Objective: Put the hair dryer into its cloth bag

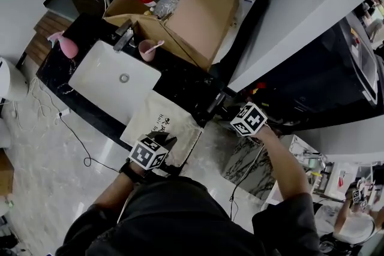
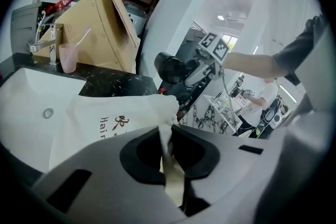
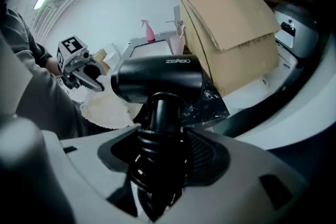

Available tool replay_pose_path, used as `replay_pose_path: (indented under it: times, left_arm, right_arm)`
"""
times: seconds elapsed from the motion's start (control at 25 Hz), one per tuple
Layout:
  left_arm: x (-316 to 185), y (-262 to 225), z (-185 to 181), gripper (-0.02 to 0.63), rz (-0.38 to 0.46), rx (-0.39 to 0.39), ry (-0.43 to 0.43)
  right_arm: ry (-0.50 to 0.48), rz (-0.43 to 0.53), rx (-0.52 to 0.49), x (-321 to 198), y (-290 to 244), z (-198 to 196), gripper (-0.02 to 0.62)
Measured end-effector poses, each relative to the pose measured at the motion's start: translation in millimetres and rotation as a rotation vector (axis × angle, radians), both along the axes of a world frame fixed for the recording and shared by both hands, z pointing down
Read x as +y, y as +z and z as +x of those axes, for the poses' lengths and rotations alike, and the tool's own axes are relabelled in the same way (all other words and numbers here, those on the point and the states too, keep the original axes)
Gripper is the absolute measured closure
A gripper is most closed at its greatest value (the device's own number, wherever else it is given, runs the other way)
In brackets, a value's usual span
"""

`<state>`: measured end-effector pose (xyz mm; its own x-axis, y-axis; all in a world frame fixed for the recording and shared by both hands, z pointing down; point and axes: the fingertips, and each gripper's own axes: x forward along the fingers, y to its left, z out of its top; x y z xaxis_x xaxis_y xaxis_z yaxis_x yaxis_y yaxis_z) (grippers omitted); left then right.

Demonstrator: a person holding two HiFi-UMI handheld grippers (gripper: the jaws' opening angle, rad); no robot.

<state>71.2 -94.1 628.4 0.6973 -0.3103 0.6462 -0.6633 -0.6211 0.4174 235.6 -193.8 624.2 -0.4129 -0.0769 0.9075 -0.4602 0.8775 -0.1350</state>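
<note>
My worry is the bag's mouth. My left gripper (image 2: 169,165) is clamped on just one strip of the cloth bag (image 2: 100,120), which lies flat on the counter (image 1: 180,78) beside the sink (image 1: 96,72). The hair dryer (image 3: 157,78) could jam against shut fabric or drag the bag off the edge. My right gripper (image 3: 157,165) grips the dryer's handle over its coiled cord, in the air just beside the bag. It's black, with a stubby, glossy barrel.

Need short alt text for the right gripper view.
The right tool grips a black hair dryer by its cord-wrapped handle, barrel sideways. Behind it: the left tool by the cloth bag, and a cardboard box on the dark counter.
</note>
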Motion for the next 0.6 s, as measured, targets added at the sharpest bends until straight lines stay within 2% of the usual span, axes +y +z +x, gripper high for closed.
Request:
replay_pose_path:
  times: [0.24, 0.6]
  left_arm:
    - [-0.8, 2.9, 1.1, 0.583, 0.005, -0.01, -0.001]
    - [-2.2, 4.7, 1.1, 0.583, 0.015, -0.02, -0.008]
  right_arm:
    - [0.012, -0.02, 0.014, 62.6, -12.6, 37.6, 0.351]
    - [0.045, -0.083, 0.028, 146.0, -2.9, 70.7, 0.351]
